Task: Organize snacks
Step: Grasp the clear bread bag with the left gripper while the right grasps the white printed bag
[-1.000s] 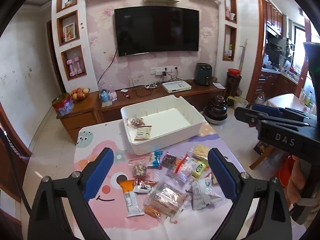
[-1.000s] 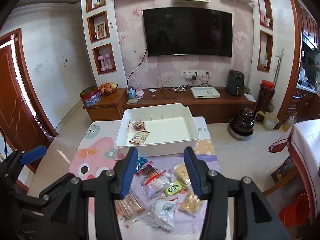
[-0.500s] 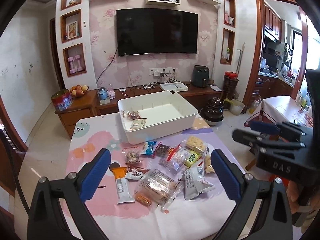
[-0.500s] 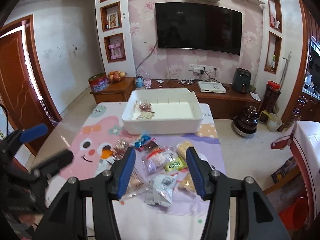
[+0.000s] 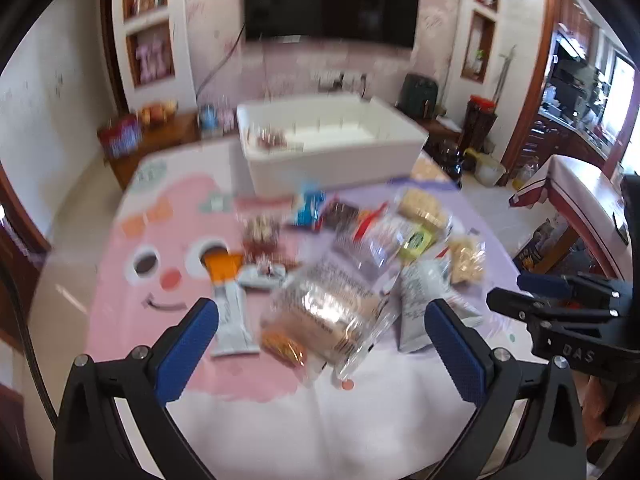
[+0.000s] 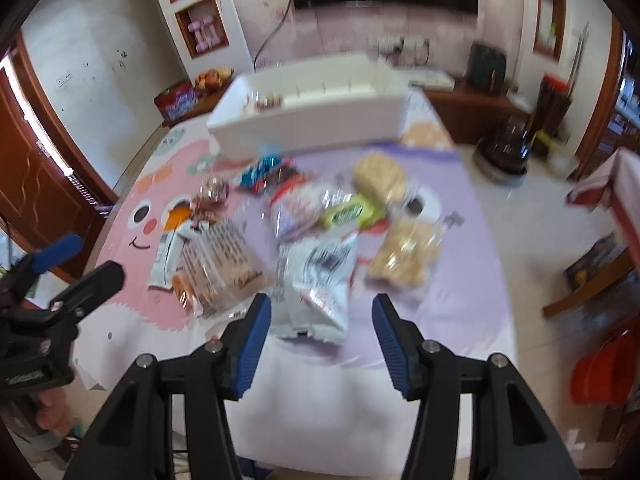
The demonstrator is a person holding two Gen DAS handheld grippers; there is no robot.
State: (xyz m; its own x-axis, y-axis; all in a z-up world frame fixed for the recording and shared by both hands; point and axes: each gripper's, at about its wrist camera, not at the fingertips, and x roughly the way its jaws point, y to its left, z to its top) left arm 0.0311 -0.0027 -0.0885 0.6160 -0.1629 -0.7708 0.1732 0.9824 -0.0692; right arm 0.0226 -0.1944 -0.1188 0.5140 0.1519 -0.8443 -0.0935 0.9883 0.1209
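Between the right tool's [image 6: 322, 316] spread fingers lies a white packet [image 6: 316, 280].

Both units: matte black plastic frames, angular arms tapering toward the fingers. Left gripper [image 5: 322, 338] has blue ribbed pads [image 5: 186, 350] on the inner finger faces, a silver screw on each arm, and a thin black cable along its outer left edge. Right gripper [image 6: 322, 338] matches: blue ribbed pads [image 6: 252, 346], silver screws behind them. Its side carries grey "DAS" lettering and a blue tip. Bare skin shows beneath both handles.
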